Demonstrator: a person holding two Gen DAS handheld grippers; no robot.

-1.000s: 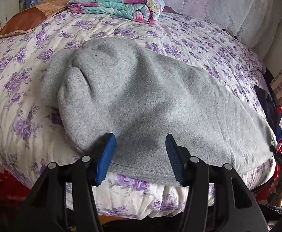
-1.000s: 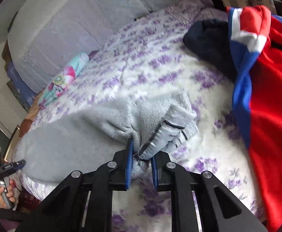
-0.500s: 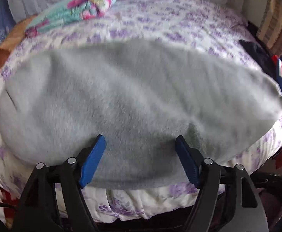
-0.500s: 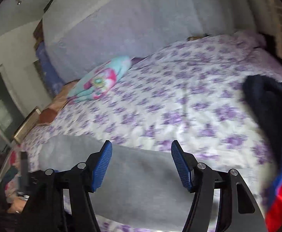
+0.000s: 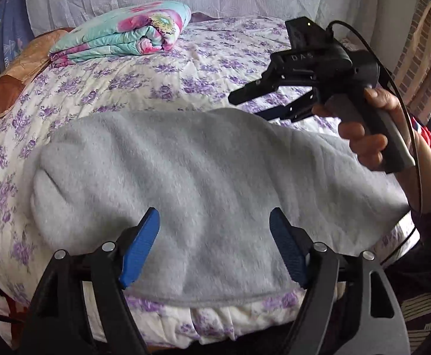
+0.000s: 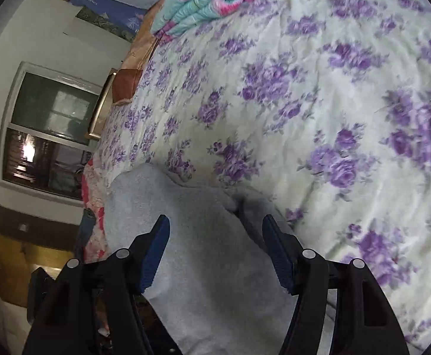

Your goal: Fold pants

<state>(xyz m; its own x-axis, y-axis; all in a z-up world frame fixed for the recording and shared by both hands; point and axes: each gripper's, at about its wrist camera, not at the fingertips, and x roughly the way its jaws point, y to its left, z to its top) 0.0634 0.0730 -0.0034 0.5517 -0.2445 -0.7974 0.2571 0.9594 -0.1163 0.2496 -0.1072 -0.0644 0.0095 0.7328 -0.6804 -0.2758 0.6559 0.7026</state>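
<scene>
Grey fleece pants (image 5: 186, 177) lie flat across the near side of a bed (image 5: 186, 68) with a purple-flowered cover. My left gripper (image 5: 214, 236) hovers over their near hem, blue pads wide apart, open, with nothing pinched. A hand (image 5: 363, 139) holds my right gripper (image 5: 246, 106) above the pants' far right edge; it is open and empty. In the right wrist view that gripper (image 6: 217, 236) stands over the grey pants (image 6: 209, 266), jaws spread, a fold of cloth lying below them.
A folded turquoise flowered quilt (image 5: 126, 35) and a brown pillow (image 5: 11, 88) lie at the head of the bed. Red clothing (image 5: 422, 127) shows at the right edge. A window (image 6: 50, 133) is on the wall beyond the bed's left side.
My right gripper let go of the pants' end, opened wide and swung left over the pants. My left gripper opened wider and shifted along the near hem.
</scene>
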